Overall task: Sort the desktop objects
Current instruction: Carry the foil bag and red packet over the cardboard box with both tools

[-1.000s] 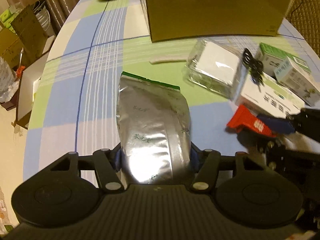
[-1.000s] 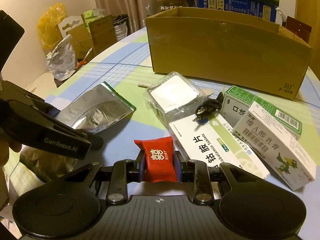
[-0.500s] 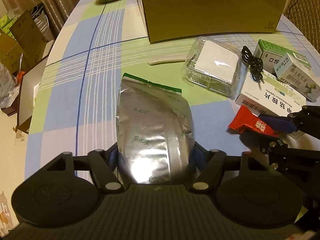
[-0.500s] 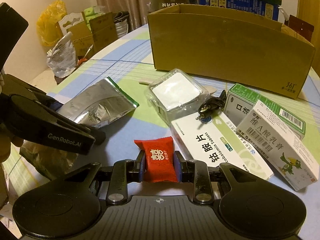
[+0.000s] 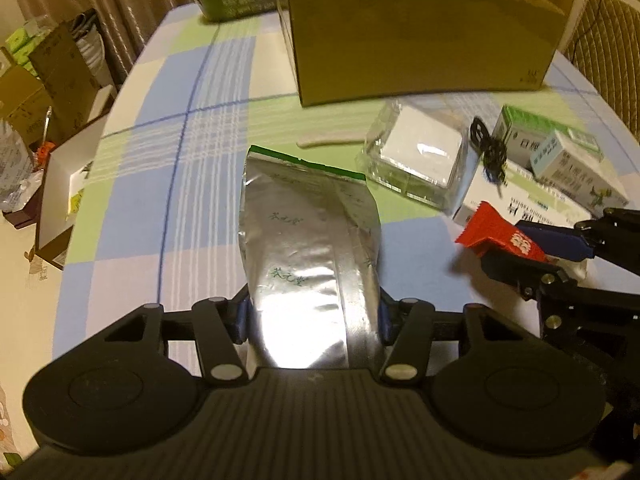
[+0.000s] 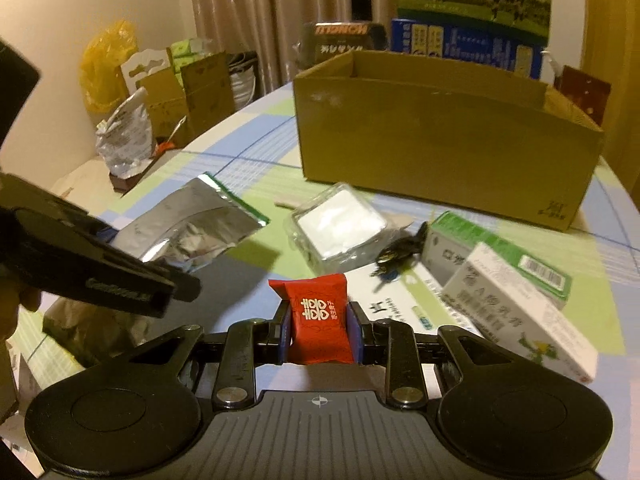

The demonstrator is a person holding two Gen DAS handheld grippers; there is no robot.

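Note:
My left gripper [image 5: 312,316] is shut on a silver foil pouch [image 5: 308,240] with a green top edge and holds it lifted above the table; the pouch also shows in the right wrist view [image 6: 196,224]. My right gripper [image 6: 320,332] is shut on a small red candy packet [image 6: 318,316], also lifted; the packet shows at the right of the left wrist view [image 5: 496,236]. An open brown cardboard box [image 6: 440,140] stands at the back of the table, ahead of both grippers.
On the checked tablecloth [image 5: 180,160] lie a clear plastic case with a white block [image 6: 340,224], a black cable [image 6: 400,252], and white and green medicine boxes [image 6: 516,304]. Cartons and bags stand on the floor at the left [image 6: 168,92].
Both grippers have risen and moved toward the cardboard box, each keeping its hold. The items on the table have not moved.

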